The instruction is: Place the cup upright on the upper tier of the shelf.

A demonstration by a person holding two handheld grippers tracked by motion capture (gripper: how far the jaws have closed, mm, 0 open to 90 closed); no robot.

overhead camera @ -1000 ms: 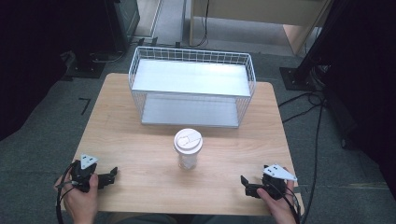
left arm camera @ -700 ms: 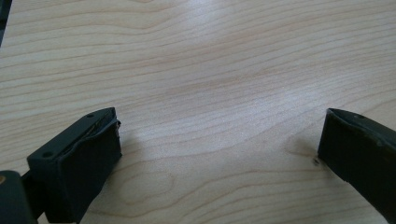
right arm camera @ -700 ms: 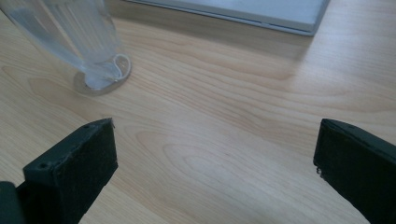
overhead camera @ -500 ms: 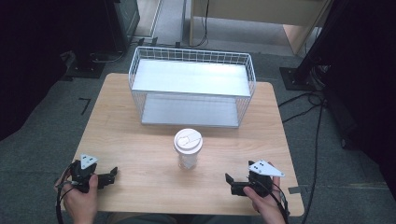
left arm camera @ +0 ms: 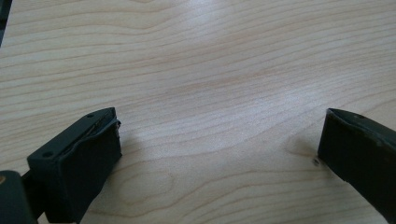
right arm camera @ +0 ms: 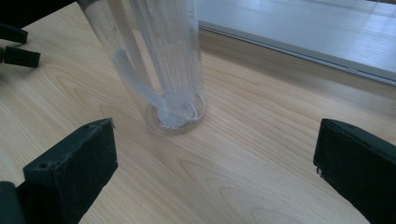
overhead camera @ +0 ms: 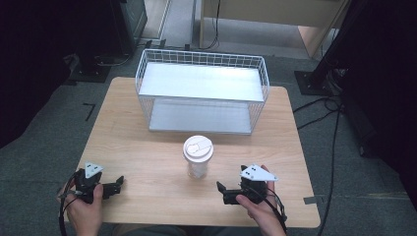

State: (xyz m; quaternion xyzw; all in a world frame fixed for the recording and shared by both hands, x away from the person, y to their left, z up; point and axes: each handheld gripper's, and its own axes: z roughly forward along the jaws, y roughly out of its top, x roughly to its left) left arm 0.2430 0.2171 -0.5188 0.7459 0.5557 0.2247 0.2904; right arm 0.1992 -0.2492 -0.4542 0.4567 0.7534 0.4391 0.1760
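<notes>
Nearing the clear lidded cup, right hand-held gripper shifted inward, jaws spread, left hand-held gripper unmoved, spread

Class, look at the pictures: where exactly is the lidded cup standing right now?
In the high view the cup stands upright near the table's middle, just in front of the wire basket. The right tool is its nearest neighbour, apart from it.

no readable text, label or number anywhere — not even on the cup
</notes>
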